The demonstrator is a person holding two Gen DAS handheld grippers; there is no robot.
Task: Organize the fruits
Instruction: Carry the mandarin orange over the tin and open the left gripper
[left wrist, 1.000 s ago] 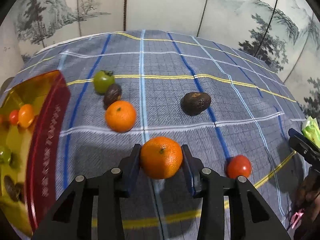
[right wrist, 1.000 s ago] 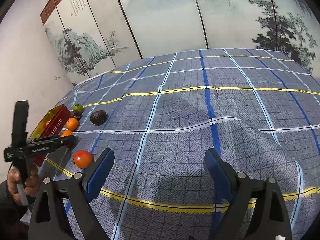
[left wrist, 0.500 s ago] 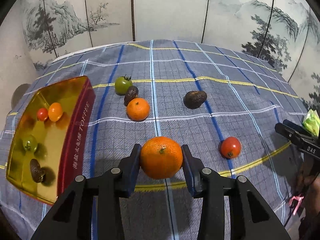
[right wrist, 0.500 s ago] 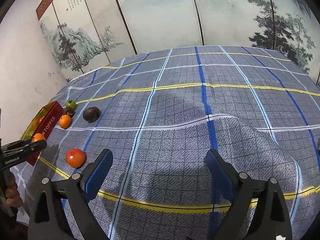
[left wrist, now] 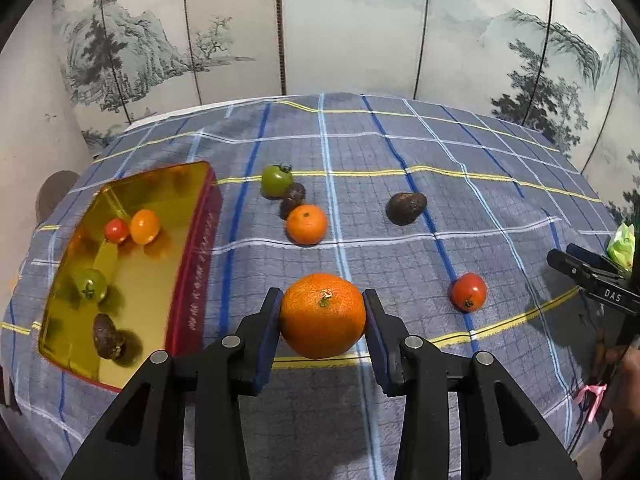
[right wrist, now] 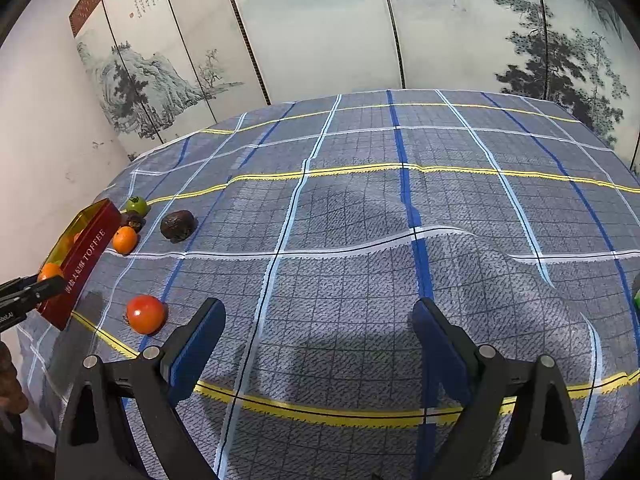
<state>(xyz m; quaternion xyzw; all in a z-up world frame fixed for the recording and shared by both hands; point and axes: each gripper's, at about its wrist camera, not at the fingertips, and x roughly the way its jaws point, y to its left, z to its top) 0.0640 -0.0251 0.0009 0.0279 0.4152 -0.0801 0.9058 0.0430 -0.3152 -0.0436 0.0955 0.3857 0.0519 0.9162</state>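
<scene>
Pinching a large orange (left wrist: 322, 316) between its blue pads, the left gripper (left wrist: 323, 322) holds the fruit clear above the plaid tablecloth (left wrist: 400, 208), one pad pressed to each side and the stem end facing up. Off to the right, the right gripper (right wrist: 318, 344) hangs with its fingers spread wide and nothing between them, only bare cloth below and a long open stretch of table ahead of it.

Just left of the held orange sits the gold tin (left wrist: 192, 264) with its red "TOFFEE" side wall; its near corner is cut off behind the left gripper's frame. Inside lie a dark fruit (left wrist: 107, 337), a green tomato (left wrist: 91, 284), a small red tomato (left wrist: 117, 230) and a small orange fruit (left wrist: 145, 226), well spaced, with bare gold floor between them.

To the right of the orange a red tomato (left wrist: 469, 292) rests alone near a yellow stripe. Farther back, a smaller orange (left wrist: 306, 224) touches a dark round fruit (left wrist: 293, 197), which sits against a green tomato on the cloth (left wrist: 276, 179); an avocado (left wrist: 405, 208) lies apart to their right. The dark fruits are hard to identify.

Beyond them the cloth runs clear to the far edge, where a painted folding screen (left wrist: 360, 28) stands close behind. Something green (left wrist: 622, 242) at the right edge is cut off.
</scene>
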